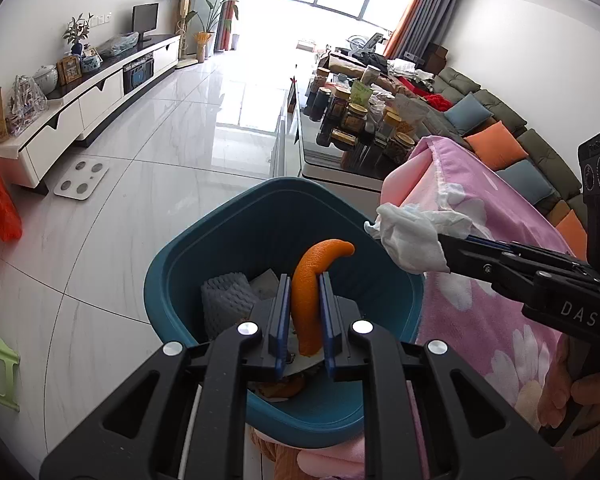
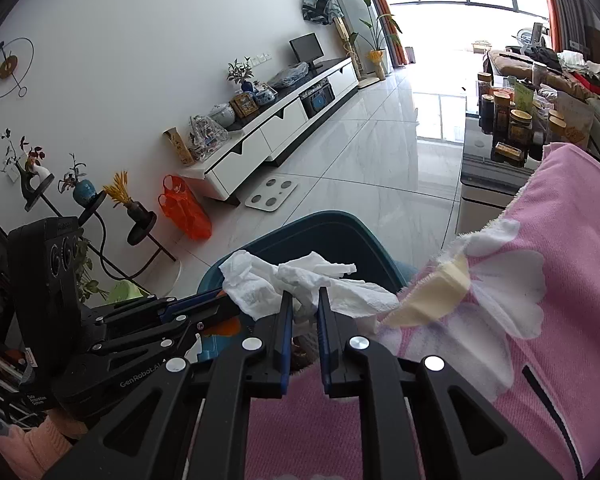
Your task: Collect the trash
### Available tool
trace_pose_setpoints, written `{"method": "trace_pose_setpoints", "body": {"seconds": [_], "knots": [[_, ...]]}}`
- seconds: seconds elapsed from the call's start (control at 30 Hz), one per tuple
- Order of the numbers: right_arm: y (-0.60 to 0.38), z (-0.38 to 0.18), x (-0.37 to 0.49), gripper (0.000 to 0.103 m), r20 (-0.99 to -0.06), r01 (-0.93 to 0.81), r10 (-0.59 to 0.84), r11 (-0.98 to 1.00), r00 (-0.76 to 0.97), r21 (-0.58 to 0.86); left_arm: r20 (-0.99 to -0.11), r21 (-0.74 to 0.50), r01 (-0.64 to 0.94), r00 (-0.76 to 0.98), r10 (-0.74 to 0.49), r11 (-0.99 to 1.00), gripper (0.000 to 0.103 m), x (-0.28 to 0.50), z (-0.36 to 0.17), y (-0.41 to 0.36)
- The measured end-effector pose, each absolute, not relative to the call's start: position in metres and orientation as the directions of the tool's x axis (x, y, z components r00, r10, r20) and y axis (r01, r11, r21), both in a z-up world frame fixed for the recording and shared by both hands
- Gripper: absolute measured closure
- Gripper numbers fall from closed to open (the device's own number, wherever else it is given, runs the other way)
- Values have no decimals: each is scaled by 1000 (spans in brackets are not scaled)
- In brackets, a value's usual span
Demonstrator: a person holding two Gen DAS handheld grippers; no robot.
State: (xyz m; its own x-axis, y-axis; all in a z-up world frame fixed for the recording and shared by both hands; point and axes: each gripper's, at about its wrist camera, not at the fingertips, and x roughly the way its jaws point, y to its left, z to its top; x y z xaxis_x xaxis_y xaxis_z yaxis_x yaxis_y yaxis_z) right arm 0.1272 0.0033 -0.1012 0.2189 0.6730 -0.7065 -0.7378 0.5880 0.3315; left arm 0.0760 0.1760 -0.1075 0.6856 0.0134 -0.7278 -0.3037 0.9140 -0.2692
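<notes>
We list, item by item:

Left gripper (image 1: 305, 280): pinching an orange peel (image 1: 310, 284) between its blue pads; we hold it above the open bin (image 1: 188, 256).

Right gripper (image 2: 302, 298): pressed together on a crumpled white tissue (image 2: 296, 280), which we hold over the bin's right rim, at the edge of the pink blanket (image 2: 560, 280).

Bin: teal, on the tiled floor (image 1: 140, 184), just beside the blanket's left edge. Contents we can see: a grey foam sleeve (image 1: 226, 300) against the left wall, paper scraps, something brown at the bottom.

Blanket: a pale yellow scrap (image 2: 432, 300) lies near its left edge, just beside the tissue.
</notes>
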Motion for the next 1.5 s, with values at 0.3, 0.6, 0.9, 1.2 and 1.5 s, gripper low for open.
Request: {"method": "trace_pose_setpoints", "body": {"seconds": [0.3, 0.6, 0.9, 1.2, 1.5], "knots": [[15, -110, 134, 87, -732, -721, 649, 607, 208, 334, -742, -278, -314, 670, 4, 908, 80, 91, -124, 174], [2, -105, 138, 77, -714, -704, 660, 621, 234, 344, -724, -286, -309, 690, 6, 907, 49, 89, -119, 174], [-46, -84, 118, 48, -653, -702, 686, 635, 322, 321, -626, -225, -266, 777, 71, 937, 15, 56, -84, 147], [-134, -67, 80, 12, -555, -624, 621, 750, 553, 218, -480, -128, -227, 866, 140, 965, 6, 18, -51, 83], [-233, -66, 30, 7, -456, -403, 418, 905, 786, 136, -420, -78, -139, 903, 94, 987, 6, 19, -37, -1]]}}
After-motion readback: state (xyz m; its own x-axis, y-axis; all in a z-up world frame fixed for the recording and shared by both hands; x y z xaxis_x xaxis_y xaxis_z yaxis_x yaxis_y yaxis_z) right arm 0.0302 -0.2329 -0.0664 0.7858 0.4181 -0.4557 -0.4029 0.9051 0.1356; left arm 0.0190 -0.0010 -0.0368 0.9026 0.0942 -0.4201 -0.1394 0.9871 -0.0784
